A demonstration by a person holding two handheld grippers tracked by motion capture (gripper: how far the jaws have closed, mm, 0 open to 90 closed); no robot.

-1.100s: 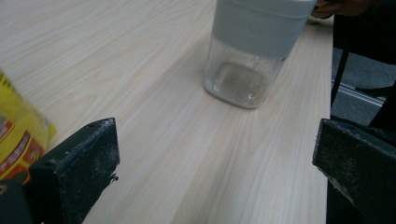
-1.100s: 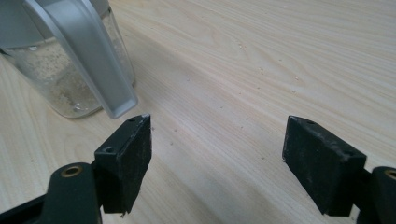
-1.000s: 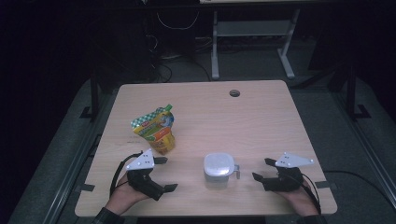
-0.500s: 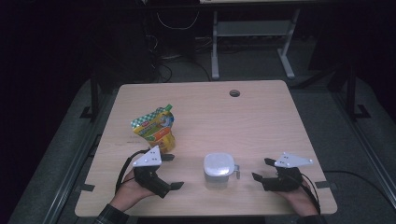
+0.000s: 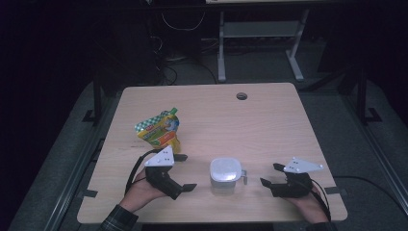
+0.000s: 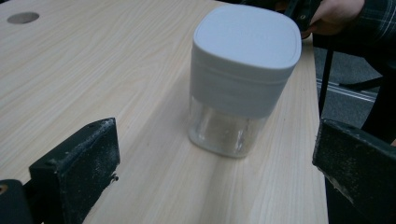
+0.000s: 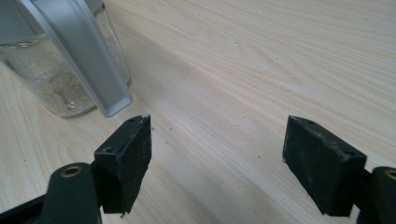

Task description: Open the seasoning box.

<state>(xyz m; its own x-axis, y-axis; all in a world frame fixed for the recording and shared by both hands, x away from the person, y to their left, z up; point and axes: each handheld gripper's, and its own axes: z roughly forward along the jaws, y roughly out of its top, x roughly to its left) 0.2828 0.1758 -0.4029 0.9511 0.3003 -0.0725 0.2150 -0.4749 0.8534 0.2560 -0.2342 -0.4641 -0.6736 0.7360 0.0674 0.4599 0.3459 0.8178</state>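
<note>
Left gripper spread wide and empty, lined up on the jar at lower centre of the counter. Right gripper also spread, nothing held. Risks: an off-centre close tips the jar; the pouch, just behind, gets nudged.

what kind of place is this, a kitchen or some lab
Likely a lab or recording workspace, not a kitchen: a bare wooden table with a cable hole, dark surroundings, loose cables and a metal stand behind.
</note>
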